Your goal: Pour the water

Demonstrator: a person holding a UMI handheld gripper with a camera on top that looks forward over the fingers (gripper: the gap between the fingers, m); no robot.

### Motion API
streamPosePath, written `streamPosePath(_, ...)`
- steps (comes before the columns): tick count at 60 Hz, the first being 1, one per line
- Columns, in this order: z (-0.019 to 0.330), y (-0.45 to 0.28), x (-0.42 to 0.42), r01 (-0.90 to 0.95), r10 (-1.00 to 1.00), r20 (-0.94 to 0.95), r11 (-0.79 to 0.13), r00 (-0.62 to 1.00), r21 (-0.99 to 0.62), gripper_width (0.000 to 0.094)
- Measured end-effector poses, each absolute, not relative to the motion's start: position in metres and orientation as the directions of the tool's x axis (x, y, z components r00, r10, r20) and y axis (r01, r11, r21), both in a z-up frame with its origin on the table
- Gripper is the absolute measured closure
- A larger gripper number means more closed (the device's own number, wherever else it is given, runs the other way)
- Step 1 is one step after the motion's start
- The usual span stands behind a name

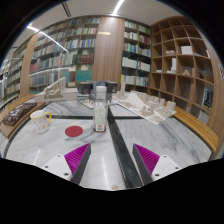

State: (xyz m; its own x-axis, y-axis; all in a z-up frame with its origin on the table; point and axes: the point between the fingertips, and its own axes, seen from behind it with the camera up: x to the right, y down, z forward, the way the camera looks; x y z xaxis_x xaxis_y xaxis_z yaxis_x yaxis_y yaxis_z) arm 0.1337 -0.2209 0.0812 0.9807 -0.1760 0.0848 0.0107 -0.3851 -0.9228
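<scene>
The hand-held gripper [112, 160] is held spread and empty above the marble surface [170, 138]. A clear bottle [100, 112] is seen upright beyond its fingers, a mug [40, 121] well leftward.

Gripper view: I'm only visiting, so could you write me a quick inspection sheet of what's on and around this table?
Surface: pale marbled table crossed by dark strips.
Job's things: clear bottle upright ahead of the fingers; white mug beside it; red coaster between them.
Clutter: pale items farther back, too small to identify.
Grippers: hand-held gripper open, holding nothing; pink pads apart.
Cables: nothing seen.
Surroundings: bookshelves behind; wooden cubby shelves to one side.
</scene>
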Motion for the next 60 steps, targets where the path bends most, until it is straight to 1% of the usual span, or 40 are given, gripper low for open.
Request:
streamPosePath(8,0.092,-0.173,0.105,0.07,-0.133,0.123,-0.348,0.984,-0.935,0.008)
streamPosePath(13,0.102,-0.137,0.096,0.088,-0.125,0.131,-0.301,0.983,-0.949,0.0083)
streamPosePath(18,0.108,-0.097,0.097,0.092,-0.133,0.134,-0.284,0.982,-0.954,0.0082)
streamPosePath(24,0.109,-0.051,0.108,0.089,-0.157,0.135,-0.27,0.978,-0.959,0.0085)
streamPosePath(30,0.101,-0.011,0.117,0.088,-0.158,0.134,-0.269,0.978,-0.959,0.0093)
streamPosePath(35,0.089,0.018,0.122,0.098,-0.15,0.143,-0.274,0.978,-0.957,0.0144)
streamPosePath(37,0.083,0.026,0.126,0.097,-0.151,0.144,-0.284,0.978,-0.954,0.0179)
streamPosePath(38,0.081,0.029,0.127,0.093,-0.154,0.142,-0.288,0.978,-0.953,0.0208)
streamPosePath(42,0.074,0.039,0.126,0.072,-0.151,0.12,-0.287,0.981,-0.955,0.0379)
streamPosePath(44,0.077,0.041,0.124,0.069,-0.152,0.112,-0.268,0.982,-0.961,0.0393)
streamPosePath(50,0.08,0.037,0.128,0.084,-0.171,0.134,-0.275,0.976,-0.958,0.0496)
streamPosePath(53,0.086,0.034,0.127,0.095,-0.176,0.146,-0.271,0.974,-0.958,0.0528)
streamPosePath(60,0.115,0.017,0.132,0.157,-0.223,0.221,-0.272,0.95,-0.949,0.053)
